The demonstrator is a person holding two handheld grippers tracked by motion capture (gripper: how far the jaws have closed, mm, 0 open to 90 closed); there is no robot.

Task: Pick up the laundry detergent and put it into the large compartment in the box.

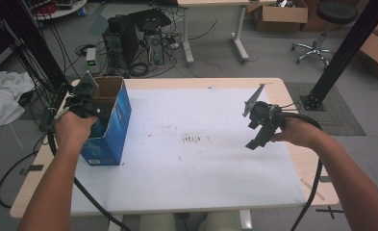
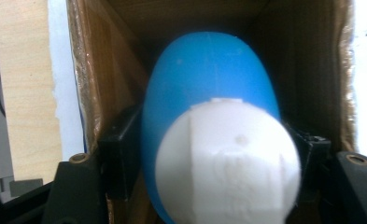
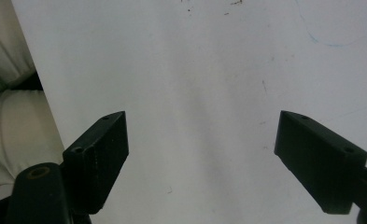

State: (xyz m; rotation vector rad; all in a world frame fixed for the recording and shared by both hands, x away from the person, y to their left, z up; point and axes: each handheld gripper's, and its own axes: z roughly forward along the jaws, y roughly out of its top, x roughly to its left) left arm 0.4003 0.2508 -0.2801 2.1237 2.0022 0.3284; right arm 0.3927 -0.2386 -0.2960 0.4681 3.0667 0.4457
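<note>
A blue cardboard box with an open top stands at the left of the white table. My left gripper reaches down into its opening. In the left gripper view the jaws are shut on a blue egg-shaped object with a white end, held inside the brown box interior. My right gripper hovers over the right side of the table, tilted down. In the right gripper view its jaws stand wide open with only the white tabletop between them.
The table's pale wooden rim borders the white top. Beyond the far edge are computer towers with cables, another desk's legs, cardboard boxes, a stool and a black post. White cloth lies at far left.
</note>
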